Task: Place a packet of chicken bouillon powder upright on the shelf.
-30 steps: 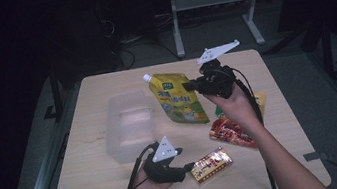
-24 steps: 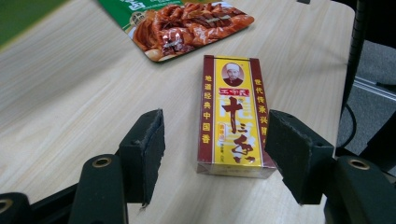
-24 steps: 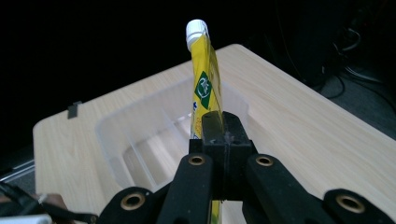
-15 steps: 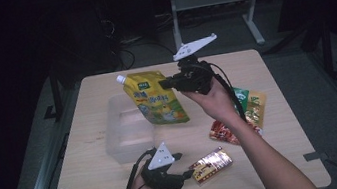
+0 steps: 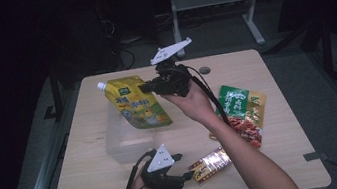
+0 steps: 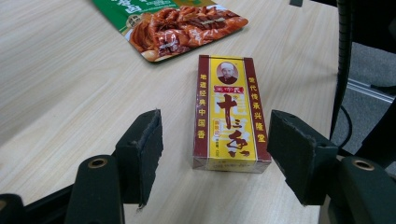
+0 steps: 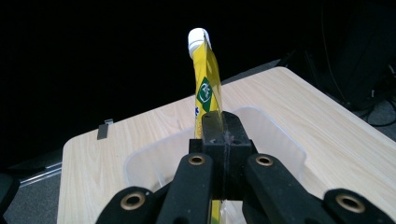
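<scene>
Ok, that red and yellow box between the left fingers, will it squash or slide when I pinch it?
The box looks like stiff, sharp-edged carton, so it should probably hold shape. Its wrap looks glossy, so it may slip a little. Lying flat on the table, it seems unlikely to tip or roll.

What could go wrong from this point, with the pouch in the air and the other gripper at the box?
The right gripper pinches the yellow pouch by one thin edge above the clear bin; it may swing or slip and miss. The left gripper stands open around the spice box, whose near end sits closer to one pad; closing might skew it.
</scene>
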Demonstrator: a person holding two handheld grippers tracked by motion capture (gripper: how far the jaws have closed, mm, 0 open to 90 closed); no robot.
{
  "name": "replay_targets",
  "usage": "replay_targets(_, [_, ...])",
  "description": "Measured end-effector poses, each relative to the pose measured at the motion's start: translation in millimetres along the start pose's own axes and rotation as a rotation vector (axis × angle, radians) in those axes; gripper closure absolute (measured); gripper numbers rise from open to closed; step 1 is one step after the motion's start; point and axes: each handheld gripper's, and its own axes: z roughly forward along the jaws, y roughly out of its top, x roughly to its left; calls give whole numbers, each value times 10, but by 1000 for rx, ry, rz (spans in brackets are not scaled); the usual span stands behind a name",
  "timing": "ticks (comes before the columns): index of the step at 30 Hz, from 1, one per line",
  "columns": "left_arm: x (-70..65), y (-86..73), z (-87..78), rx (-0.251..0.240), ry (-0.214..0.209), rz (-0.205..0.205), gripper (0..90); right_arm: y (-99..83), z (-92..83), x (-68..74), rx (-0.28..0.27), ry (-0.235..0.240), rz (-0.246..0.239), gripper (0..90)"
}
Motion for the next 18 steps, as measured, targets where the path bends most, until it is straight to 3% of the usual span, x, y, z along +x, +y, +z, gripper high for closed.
replay_targets(10, [11, -22, -2, -5, 6, -1, 351, 42, 341, 58, 17, 25, -13, 900])
replay_targets(18, [1, -23, 1, -8, 9, -2, 345, 3, 569, 82, 27, 53, 6, 900])
